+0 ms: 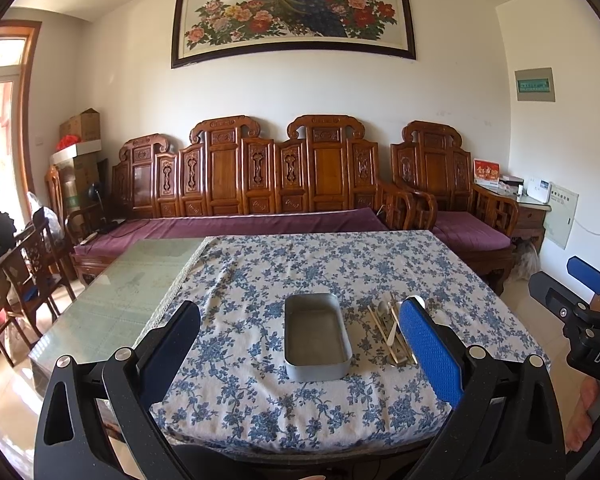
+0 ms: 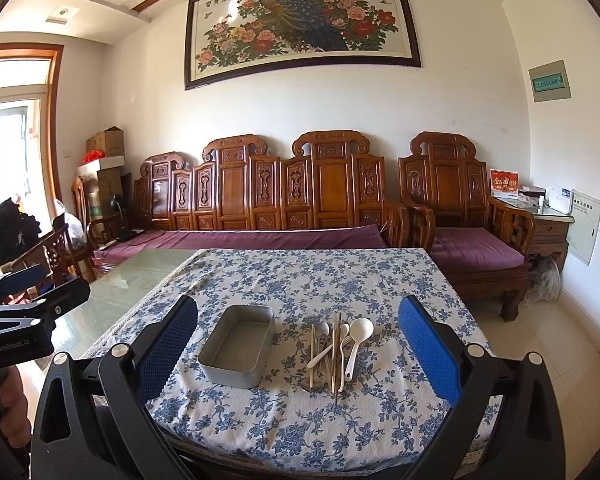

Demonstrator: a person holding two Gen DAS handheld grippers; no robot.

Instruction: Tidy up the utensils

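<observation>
An empty grey metal tray point(image 1: 317, 336) point(image 2: 238, 350) sits on the blue floral tablecloth point(image 1: 300, 264) point(image 2: 300, 280). Right of it lies a pile of utensils point(image 1: 390, 330) point(image 2: 334, 350): white spoons, a metal spoon and wooden chopsticks. My left gripper point(image 1: 300, 344) is open and empty, held in front of the table with the tray between its fingers. My right gripper point(image 2: 298, 344) is open and empty, also short of the table, framing the tray and the pile. The right gripper also shows at the right edge of the left wrist view point(image 1: 580, 300).
The cloth covers the right part of a glass-topped table point(image 1: 120, 296) point(image 2: 140, 276). A carved wooden sofa with purple cushions point(image 1: 260, 184) point(image 2: 280, 200) stands behind it. Wooden chairs point(image 1: 32, 272) stand at the left. A side table point(image 2: 548, 220) is at the right.
</observation>
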